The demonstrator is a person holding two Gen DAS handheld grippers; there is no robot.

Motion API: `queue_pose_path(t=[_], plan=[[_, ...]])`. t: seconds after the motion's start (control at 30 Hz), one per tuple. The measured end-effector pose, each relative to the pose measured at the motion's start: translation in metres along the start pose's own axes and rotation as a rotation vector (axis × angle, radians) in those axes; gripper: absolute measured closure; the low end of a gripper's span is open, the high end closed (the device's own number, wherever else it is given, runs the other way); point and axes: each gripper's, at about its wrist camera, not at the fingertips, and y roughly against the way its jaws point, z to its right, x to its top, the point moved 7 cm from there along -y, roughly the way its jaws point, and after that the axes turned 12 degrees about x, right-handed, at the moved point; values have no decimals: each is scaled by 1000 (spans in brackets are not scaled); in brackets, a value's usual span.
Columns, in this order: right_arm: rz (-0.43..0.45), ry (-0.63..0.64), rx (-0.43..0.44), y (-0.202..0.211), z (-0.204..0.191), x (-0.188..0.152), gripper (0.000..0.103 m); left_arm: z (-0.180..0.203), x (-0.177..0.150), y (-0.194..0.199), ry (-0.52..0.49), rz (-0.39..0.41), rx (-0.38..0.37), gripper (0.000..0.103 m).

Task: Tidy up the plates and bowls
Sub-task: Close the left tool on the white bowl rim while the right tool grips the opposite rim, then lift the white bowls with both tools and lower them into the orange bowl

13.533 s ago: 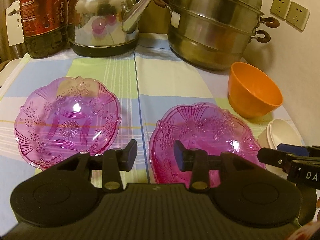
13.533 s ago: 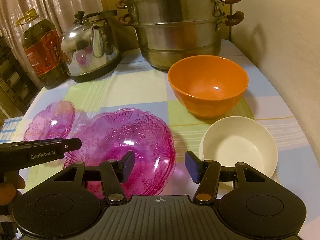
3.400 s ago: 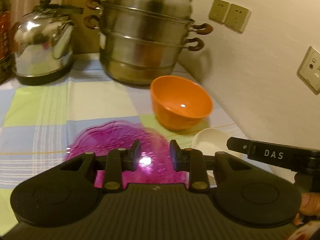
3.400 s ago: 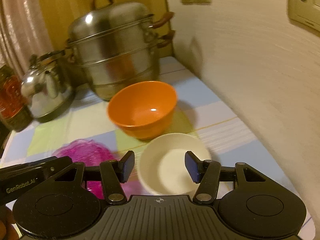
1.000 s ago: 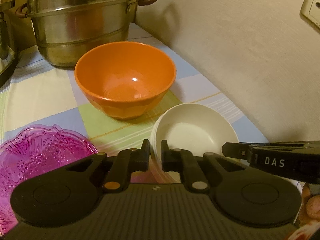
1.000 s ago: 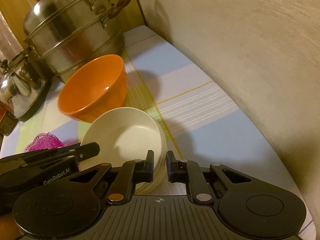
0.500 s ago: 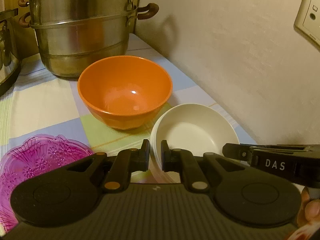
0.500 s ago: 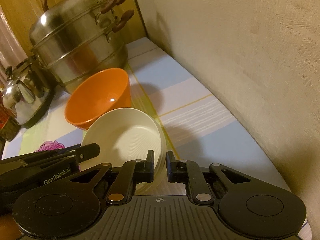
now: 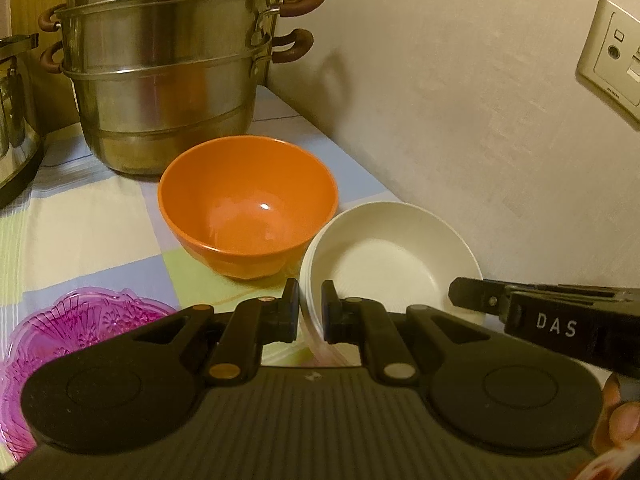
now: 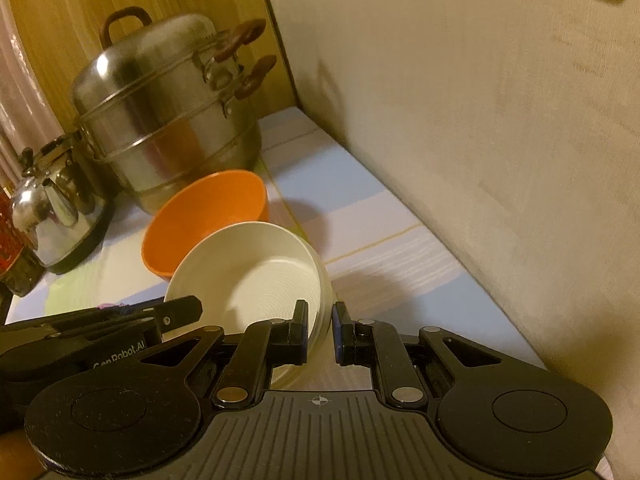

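Note:
A white bowl is held off the checked tablecloth, tilted, just right of the orange bowl. My left gripper is shut on the white bowl's left rim. My right gripper is shut on the white bowl's right rim. The orange bowl stands on the cloth behind it. The stacked pink glass plates lie at the lower left of the left wrist view.
A large steel steamer pot stands behind the orange bowl. A steel kettle and an oil bottle stand farther left. The wall with sockets runs close along the right side of the table.
Both grippers have closed on the white bowl's rim and lifted it up and toward the orange bowl. Earlier, the two pink plates were put one on the other.

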Motion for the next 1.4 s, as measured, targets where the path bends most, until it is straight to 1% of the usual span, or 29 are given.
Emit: queue_pose_path(t=[0.17,0.47,0.67,0.87,1.4], plan=[[36,17,2,7,-5,5,91,-1,5,5,7,19,0,94],[93,49,24,12,-20,18,91,-12,22,20,39,83,14,94],[113,67,40,8,-34,26,91,-25,35,18,63,105,24,94],[123,84,50,-7,-43,39,91,-38,47,13,77,123,35,94],[131,113,81,-53,-61,69,92,-71,65,-20,157,135,80,93]])
